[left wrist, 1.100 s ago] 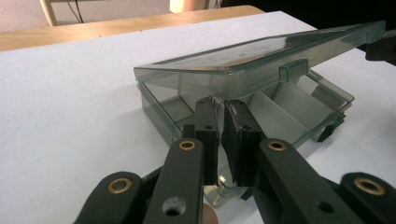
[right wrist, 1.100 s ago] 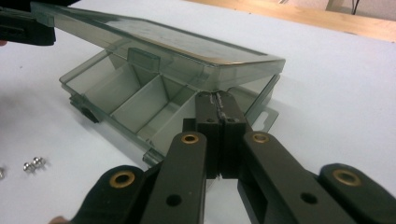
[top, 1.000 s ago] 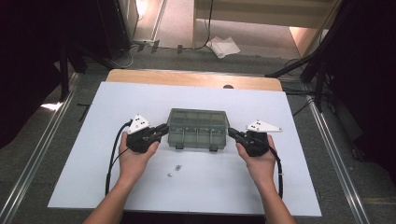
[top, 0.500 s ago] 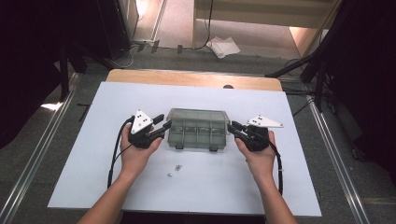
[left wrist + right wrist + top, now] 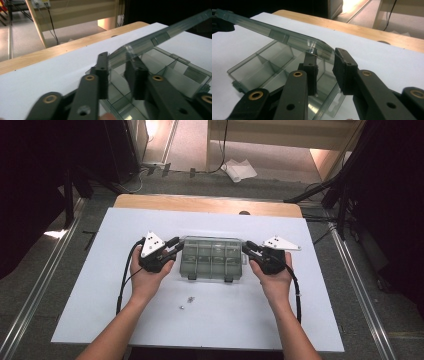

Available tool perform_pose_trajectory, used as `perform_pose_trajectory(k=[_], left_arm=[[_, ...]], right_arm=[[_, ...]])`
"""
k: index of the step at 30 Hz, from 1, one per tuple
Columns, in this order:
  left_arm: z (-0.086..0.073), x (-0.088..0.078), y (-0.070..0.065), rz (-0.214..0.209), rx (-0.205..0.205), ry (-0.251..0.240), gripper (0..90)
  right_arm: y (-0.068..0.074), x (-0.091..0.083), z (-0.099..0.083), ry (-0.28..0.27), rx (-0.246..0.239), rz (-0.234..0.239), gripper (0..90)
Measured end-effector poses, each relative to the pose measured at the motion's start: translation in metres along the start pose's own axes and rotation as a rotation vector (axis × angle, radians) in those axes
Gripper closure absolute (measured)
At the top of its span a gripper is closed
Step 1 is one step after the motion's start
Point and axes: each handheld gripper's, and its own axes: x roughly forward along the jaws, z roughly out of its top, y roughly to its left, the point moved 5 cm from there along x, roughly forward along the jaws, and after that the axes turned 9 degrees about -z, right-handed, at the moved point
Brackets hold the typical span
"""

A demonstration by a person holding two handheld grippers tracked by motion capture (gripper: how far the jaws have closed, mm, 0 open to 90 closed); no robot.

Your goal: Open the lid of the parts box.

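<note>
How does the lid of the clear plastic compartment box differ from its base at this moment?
Pose: the clear plastic lid is lifted and tilted, while the clear plastic base lies flat on the white table.
Structure: the base is split by thin walls into several compartments; the lid is one plain panel with a shallow rim.
Both are the same see-through greyish plastic with rounded corners.

A white-covered counter (image 5: 100, 310) is seen; a clear compartment box (image 5: 212, 262) lies between the claws, two small screws (image 5: 187, 302) nearer the left claw (image 5: 172, 245).
</note>
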Motion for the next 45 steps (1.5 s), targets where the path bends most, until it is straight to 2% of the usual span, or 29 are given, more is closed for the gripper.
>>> perform_pose_trajectory(k=[4, 7, 18, 21, 26, 28, 34, 41, 45], left_arm=[[0.003, 0.002, 0.004, 0.003, -0.028, -0.011, 73.0], [0.006, 0.005, 0.005, 0.002, -0.025, -0.011, 73.1], [0.015, 0.015, 0.012, 0.039, -0.027, -0.006, 73.2], [0.017, 0.016, 0.016, 0.040, -0.054, -0.013, 77.1], [0.020, 0.019, 0.021, 0.050, -0.067, -0.012, 78.9], [0.021, 0.020, 0.022, 0.045, -0.083, -0.018, 79.2], [0.024, 0.024, 0.026, 0.063, -0.090, -0.014, 80.6], [0.029, 0.029, 0.031, 0.070, -0.105, -0.012, 81.8], [0.030, 0.030, 0.033, 0.066, -0.130, -0.028, 81.6]], right_arm=[[-0.001, 0.002, 0.006, -0.016, -0.007, -0.004, 74.8], [-0.001, 0.004, 0.010, -0.022, -0.007, -0.011, 75.8], [-0.008, 0.011, 0.020, -0.025, 0.008, -0.016, 79.1], [-0.009, 0.013, 0.022, -0.032, 0.016, -0.020, 79.9], [-0.010, 0.017, 0.025, -0.040, 0.025, -0.023, 80.4], [-0.011, 0.018, 0.026, -0.044, 0.028, -0.026, 80.7], [-0.013, 0.024, 0.029, -0.056, 0.042, -0.044, 81.2], [-0.015, 0.030, 0.031, -0.046, 0.047, -0.065, 82.5], [-0.017, 0.033, 0.034, -0.044, 0.051, -0.072, 83.2]])
